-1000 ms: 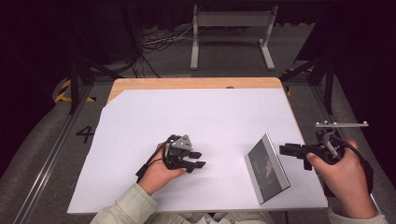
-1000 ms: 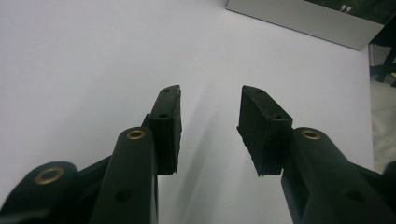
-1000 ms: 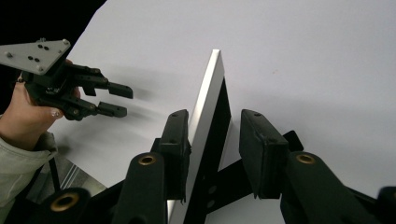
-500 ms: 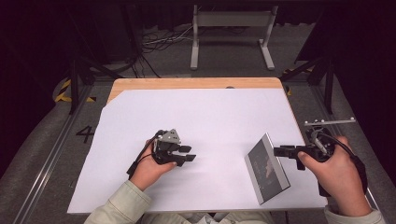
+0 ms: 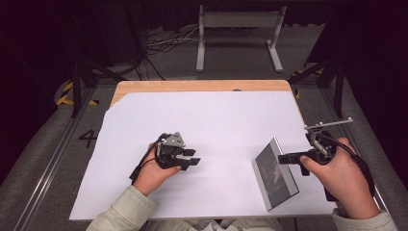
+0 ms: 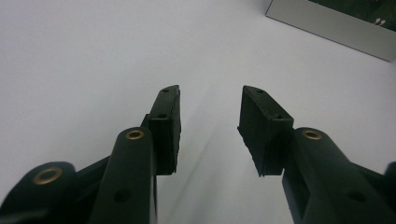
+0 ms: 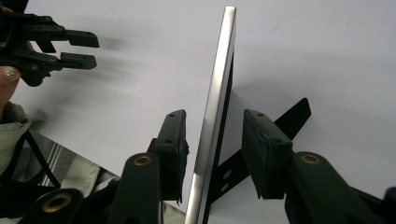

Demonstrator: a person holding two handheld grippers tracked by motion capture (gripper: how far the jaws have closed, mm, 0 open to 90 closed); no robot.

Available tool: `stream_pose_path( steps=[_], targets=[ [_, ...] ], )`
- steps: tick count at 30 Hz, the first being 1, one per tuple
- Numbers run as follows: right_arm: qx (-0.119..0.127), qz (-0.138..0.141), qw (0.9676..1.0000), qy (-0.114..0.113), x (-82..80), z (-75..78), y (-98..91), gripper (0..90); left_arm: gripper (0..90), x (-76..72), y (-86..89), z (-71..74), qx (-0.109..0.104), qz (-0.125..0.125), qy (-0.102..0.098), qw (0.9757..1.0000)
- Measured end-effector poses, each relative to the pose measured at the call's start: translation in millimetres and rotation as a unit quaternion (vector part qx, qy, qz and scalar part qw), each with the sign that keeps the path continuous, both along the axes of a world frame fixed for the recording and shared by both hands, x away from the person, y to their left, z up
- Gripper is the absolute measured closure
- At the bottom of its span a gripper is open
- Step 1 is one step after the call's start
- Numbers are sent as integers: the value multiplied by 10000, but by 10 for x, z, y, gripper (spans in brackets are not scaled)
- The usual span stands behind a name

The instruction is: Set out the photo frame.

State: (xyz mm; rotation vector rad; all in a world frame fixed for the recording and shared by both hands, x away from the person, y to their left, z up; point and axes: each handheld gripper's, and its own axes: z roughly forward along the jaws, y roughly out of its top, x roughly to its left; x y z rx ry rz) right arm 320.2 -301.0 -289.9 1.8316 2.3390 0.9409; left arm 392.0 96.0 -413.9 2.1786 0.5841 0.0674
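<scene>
A silver-edged picture frame (image 5: 274, 175) stands tilted on its black back strut (image 7: 289, 116) at the right front of the white table. My right gripper (image 5: 284, 159) reaches in from the right and straddles the frame's (image 7: 219, 84) thin edge, with the gripper (image 7: 212, 126) open; a gap shows at the right pad, and the left pad sits very close. Left of centre, my left gripper (image 5: 192, 158) rests low over the sheet, pointing right, open and holding nothing (image 6: 210, 100). The frame's corner (image 6: 327, 23) lies ahead of it.
A white sheet (image 5: 211, 120) covers the table, leaving a wooden strip (image 5: 192, 85) at the far edge. Beyond it on the dark floor are a metal stand (image 5: 238, 29) and cables. The frame stands near the table's right and front edges.
My right gripper has slid a little left, bringing its jaws around the frame's edge. The left hand has shifted slightly left. The frame has stayed put.
</scene>
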Motion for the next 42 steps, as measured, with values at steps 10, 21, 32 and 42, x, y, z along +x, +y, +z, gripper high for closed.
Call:
stream_pose_path(
  steps=[10, 21, 32, 42],
  targets=[
    [-143, 35, 9999, -37, 9, -79, 71, 695, 592, 18, 47, 18, -42, 72, -25, 10000],
    [-299, -51, 9995, -30, -10, -99, 144, 787, 592, 21, 64, 20, -54, 93, -7, 9999],
    [-492, -154, 9984, -227, -4, -45, 96, 843, 598, 26, 74, 20, -83, 104, 25, 9999],
    [-588, 198, 9974, -357, 80, 80, 122, 843, 598, 39, 133, 34, -116, 157, 7, 9998]
  ],
)
